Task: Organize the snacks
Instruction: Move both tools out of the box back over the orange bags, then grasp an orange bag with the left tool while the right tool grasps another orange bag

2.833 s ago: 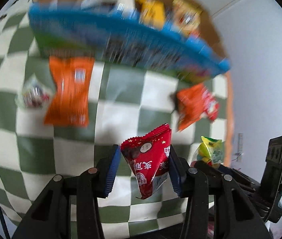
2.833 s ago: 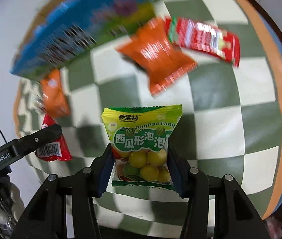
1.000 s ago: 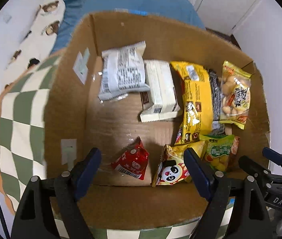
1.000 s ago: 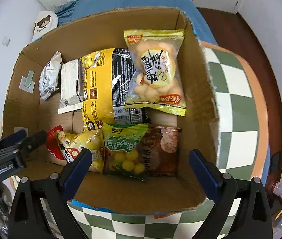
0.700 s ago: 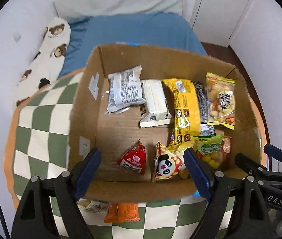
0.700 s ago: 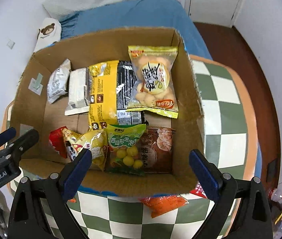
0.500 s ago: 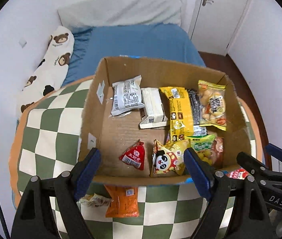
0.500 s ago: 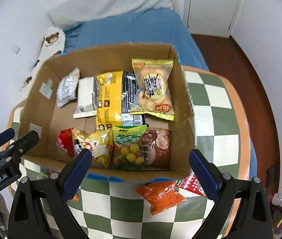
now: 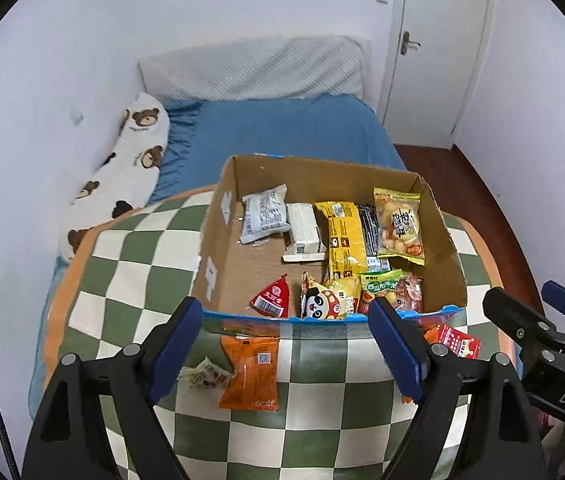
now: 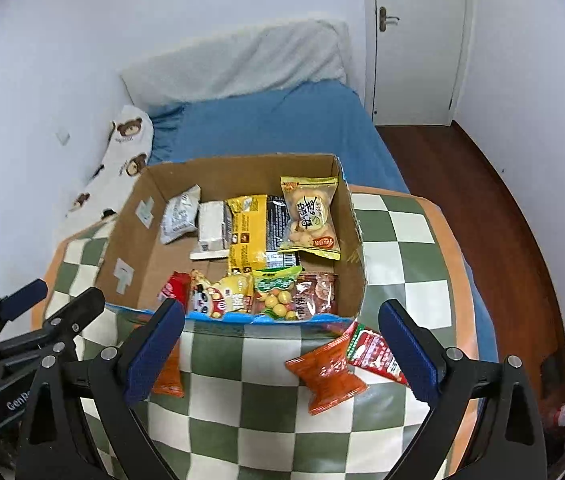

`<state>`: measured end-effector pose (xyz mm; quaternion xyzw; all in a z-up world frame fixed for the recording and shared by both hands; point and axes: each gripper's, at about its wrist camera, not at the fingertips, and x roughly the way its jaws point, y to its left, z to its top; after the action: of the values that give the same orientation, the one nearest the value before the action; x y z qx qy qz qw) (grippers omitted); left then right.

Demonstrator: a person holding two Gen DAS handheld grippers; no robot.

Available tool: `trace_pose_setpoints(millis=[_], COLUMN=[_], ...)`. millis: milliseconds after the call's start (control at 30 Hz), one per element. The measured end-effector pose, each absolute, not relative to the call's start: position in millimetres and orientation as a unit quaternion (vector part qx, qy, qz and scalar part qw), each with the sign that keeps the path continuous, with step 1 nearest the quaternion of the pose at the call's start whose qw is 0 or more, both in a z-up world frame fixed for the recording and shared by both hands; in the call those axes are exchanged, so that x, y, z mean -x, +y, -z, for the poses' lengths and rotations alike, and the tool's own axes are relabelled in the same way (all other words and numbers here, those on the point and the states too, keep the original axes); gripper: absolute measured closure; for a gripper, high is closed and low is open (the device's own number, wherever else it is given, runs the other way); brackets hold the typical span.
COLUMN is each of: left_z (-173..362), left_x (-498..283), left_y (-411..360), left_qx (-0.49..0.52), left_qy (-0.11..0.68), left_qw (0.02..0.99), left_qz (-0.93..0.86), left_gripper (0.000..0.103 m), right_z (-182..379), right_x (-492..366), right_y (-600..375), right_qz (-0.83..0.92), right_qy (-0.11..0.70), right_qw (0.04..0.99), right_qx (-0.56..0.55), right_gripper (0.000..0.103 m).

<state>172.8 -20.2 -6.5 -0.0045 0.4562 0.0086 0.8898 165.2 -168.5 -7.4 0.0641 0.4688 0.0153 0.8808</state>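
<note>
A cardboard box (image 9: 448,258) (image 10: 120,236) stands on the green-and-white checked table and holds several snack packets. Among them are a red triangular packet (image 9: 270,300) and a green candy bag (image 10: 276,286) near the front wall. My left gripper (image 9: 286,340) hovers open and empty above the table in front of the box. My right gripper (image 10: 282,346) is open and empty too, beside it. On the cloth in front of the box lie an orange packet (image 9: 250,374), a small clear-wrapped candy (image 9: 204,376), another orange packet (image 10: 326,374) and a red packet (image 10: 374,354).
Behind the table is a bed with a blue sheet (image 9: 282,128), a grey pillow and a bear-print cushion (image 9: 122,172). A white door (image 10: 414,40) and wooden floor (image 10: 482,184) are at the right. The table's orange rim (image 10: 464,292) curves close to the box.
Both grippers have pulled up and back from inside the box. The box now looks smaller, and the table front with loose packets has come into view. Both stay open and empty.
</note>
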Motion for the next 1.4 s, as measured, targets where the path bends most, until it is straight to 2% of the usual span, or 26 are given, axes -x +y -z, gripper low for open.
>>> trace_pose_setpoints(millis=[267,333,467,533,600,833,900,1000,1100,1267,1333,1367,1400], left_z=[6,18,63,89,111,168,177,189,199,201,197,196,197], left_x=[-163,-166,-175,-179,-179,-168,-161,-152,-147,-154,-163,-169,-176], left_y=[-17,-16,-15,-12,-8,21,36,62,88,105,96,88,77], left_qx=[0.021,0.024,0.012,0.007,0.004,0.017,0.024,0.044,0.075,0.138,0.144,0.137,0.128], left_qy=[0.427,0.437,0.481,0.504,0.524,0.58,0.589,0.604,0.617,0.626,0.623,0.626,0.63], left_qw=[0.904,0.899,0.876,0.863,0.85,0.81,0.803,0.789,0.774,0.76,0.764,0.764,0.764], left_qz=[-0.013,-0.01,-0.024,-0.038,-0.05,-0.083,-0.093,-0.107,-0.118,-0.106,-0.086,-0.074,-0.06], left_gripper=[0.018,0.013,0.013,0.013,0.013,0.013,0.013,0.013,0.013,0.013,0.013,0.013,0.013], right_z=[-4,3,53,91,126,237,249,260,267,272,272,271,267], right_x=[-140,-139,-148,-156,-165,-191,-189,-182,-172,-162,-162,-163,-163], right_y=[-178,-185,-214,-230,-240,-220,-206,-184,-169,-151,-149,-150,-154], right_qz=[-0.012,-0.005,0.025,0.034,0.039,-0.008,-0.022,-0.027,-0.033,-0.077,-0.088,-0.092,-0.09], right_qy=[0.438,0.44,0.492,0.525,0.555,0.653,0.655,0.664,0.678,0.693,0.7,0.702,0.7], right_qw=[0.893,0.891,0.859,0.836,0.814,0.752,0.752,0.744,0.726,0.693,0.684,0.681,0.684], right_qx=[-0.099,-0.107,-0.14,-0.158,-0.165,-0.092,-0.072,-0.064,-0.108,-0.184,-0.189,-0.188,-0.184], right_gripper=[0.003,0.003,0.004,0.008,0.022,0.024,0.045,0.057,0.062,0.062,0.05,0.032,0.023])
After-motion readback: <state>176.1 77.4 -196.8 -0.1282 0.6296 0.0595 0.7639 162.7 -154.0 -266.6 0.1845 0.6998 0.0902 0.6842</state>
